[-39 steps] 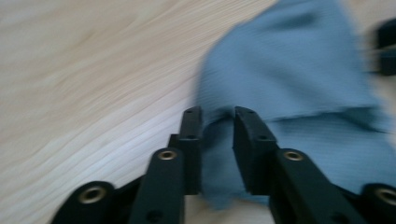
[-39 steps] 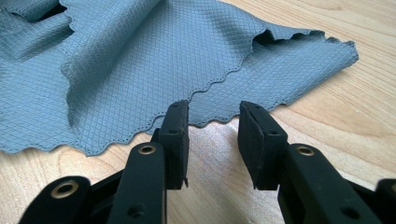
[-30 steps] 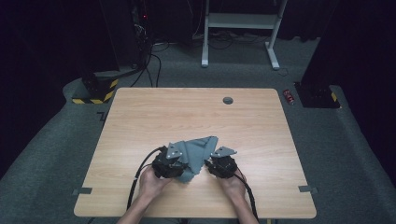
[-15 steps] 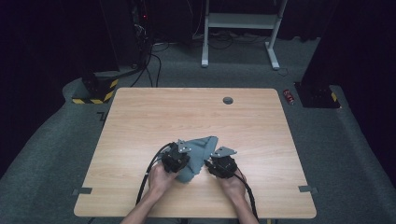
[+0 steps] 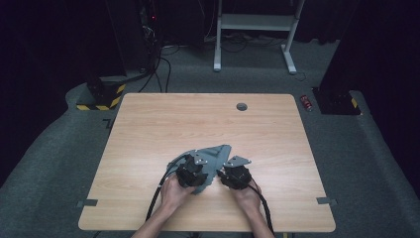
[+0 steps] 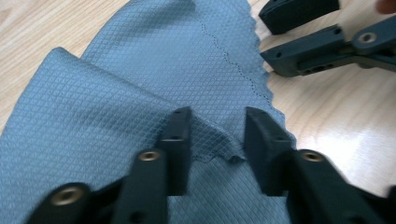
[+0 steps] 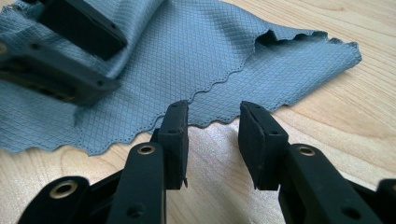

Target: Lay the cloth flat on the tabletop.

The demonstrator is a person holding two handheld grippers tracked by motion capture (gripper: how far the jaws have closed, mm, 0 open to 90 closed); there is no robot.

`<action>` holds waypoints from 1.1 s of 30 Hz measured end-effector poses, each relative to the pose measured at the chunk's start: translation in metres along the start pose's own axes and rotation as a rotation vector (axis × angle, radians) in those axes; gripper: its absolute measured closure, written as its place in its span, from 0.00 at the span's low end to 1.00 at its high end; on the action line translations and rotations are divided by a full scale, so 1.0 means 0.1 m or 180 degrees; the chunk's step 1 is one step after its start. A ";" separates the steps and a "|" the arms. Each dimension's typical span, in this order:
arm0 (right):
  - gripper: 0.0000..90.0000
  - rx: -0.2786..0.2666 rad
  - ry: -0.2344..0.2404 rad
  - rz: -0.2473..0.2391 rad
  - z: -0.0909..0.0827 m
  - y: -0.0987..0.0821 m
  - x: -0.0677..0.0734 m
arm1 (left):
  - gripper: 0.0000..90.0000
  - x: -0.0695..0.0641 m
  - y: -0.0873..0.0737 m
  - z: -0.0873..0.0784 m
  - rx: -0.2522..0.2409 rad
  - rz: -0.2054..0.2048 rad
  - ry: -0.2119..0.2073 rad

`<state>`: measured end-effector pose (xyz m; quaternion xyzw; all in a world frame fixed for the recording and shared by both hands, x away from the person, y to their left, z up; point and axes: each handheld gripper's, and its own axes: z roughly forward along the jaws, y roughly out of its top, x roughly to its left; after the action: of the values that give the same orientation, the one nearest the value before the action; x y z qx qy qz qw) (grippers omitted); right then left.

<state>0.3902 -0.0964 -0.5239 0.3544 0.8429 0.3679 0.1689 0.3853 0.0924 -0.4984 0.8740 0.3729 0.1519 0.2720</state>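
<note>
Microfibre cloth [image 6: 140,70]: blue-grey, diamond-grid weave, scalloped stitched edge. Counter [image 5: 198,124]: light wood grain. Jaws: matte black. Floor [image 5: 59,163]: grey carpet.

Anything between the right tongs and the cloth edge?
Nothing visible. The right tongs stand open just short of the scalloped edge of the blue-grey cloth, with bare table between. The left tongs sit farther off on the cloth.

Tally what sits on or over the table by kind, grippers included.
Blue-grey waffle-weave cloth: 1
Handheld grippers: 2 (left gripper, right gripper)
Round dark grommet in the tabletop: 1
Total: 4
</note>
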 end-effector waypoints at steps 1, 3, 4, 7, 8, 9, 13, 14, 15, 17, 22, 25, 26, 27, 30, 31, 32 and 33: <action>0.70 0.0000 0.0002 0.0001 0.00 0.00 0.00 | 0.87 0.01 0.01 0.01 0.0011 0.0028 0.0044; 0.70 0.0000 0.0001 0.0004 0.00 0.00 0.00 | 0.94 0.01 0.02 0.01 0.0003 0.0029 0.0044; 0.70 0.0000 0.0001 0.0003 0.00 0.00 0.00 | 0.99 0.01 0.03 0.01 0.0006 0.0029 0.0040; 0.70 0.0000 0.0000 0.0004 0.00 0.00 0.00 | 0.99 0.03 0.06 -0.04 -0.0067 0.0031 0.0047; 0.70 0.0000 0.0001 0.0002 0.00 0.00 0.00 | 0.99 0.06 0.07 -0.08 -0.0158 -0.0031 0.0026; 0.70 -0.0001 0.0003 -0.0002 0.00 0.00 0.00 | 0.99 0.14 0.10 -0.13 -0.0245 -0.0126 0.0010; 0.70 -0.0001 0.0003 0.0000 0.00 0.00 0.00 | 1.00 0.30 0.14 -0.23 -0.0398 -0.0297 0.0005; 0.70 -0.0002 0.0003 -0.0001 0.00 0.00 0.00 | 1.00 0.42 0.15 -0.28 -0.0494 -0.0439 0.0019; 0.70 -0.0002 0.0003 -0.0001 0.00 0.00 0.00 | 1.00 0.42 0.15 -0.28 -0.0494 -0.0439 0.0019; 0.70 0.0000 0.0004 0.0004 0.00 0.00 0.00 | 1.00 0.57 0.16 -0.33 -0.0620 -0.0612 0.0055; 0.70 0.0001 0.0006 0.0012 0.00 0.00 0.01 | 1.00 0.85 0.14 -0.36 -0.0692 -0.0884 0.0231; 0.70 0.0005 0.0005 0.0014 0.00 0.00 0.01 | 1.00 0.99 0.10 -0.34 -0.0713 -0.1037 0.0344; 0.70 0.0005 0.0005 0.0011 0.00 0.00 0.01 | 1.00 1.09 0.05 -0.30 -0.0657 -0.1141 0.0393; 0.70 0.0005 0.0005 0.0011 0.00 0.00 0.01 | 1.00 1.09 0.05 -0.30 -0.0657 -0.1141 0.0393; 0.70 0.0003 0.0003 0.0003 0.00 0.00 0.01 | 0.99 1.22 -0.02 -0.22 -0.0517 -0.1235 0.0534; 0.70 0.0003 0.0003 0.0001 0.00 0.00 0.01 | 0.99 1.24 -0.03 -0.20 -0.0497 -0.1254 0.0545; 0.70 0.0003 0.0003 0.0001 0.00 0.00 0.01 | 0.99 1.24 -0.03 -0.20 -0.0497 -0.1254 0.0545; 0.70 0.0003 0.0003 0.0005 0.00 0.00 0.01 | 0.99 1.25 -0.04 -0.18 -0.0474 -0.1261 0.0539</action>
<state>0.3893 -0.0956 -0.5239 0.3550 0.8429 0.3677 0.1681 0.4595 0.1929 -0.4784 0.7453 0.5465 0.1955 0.3281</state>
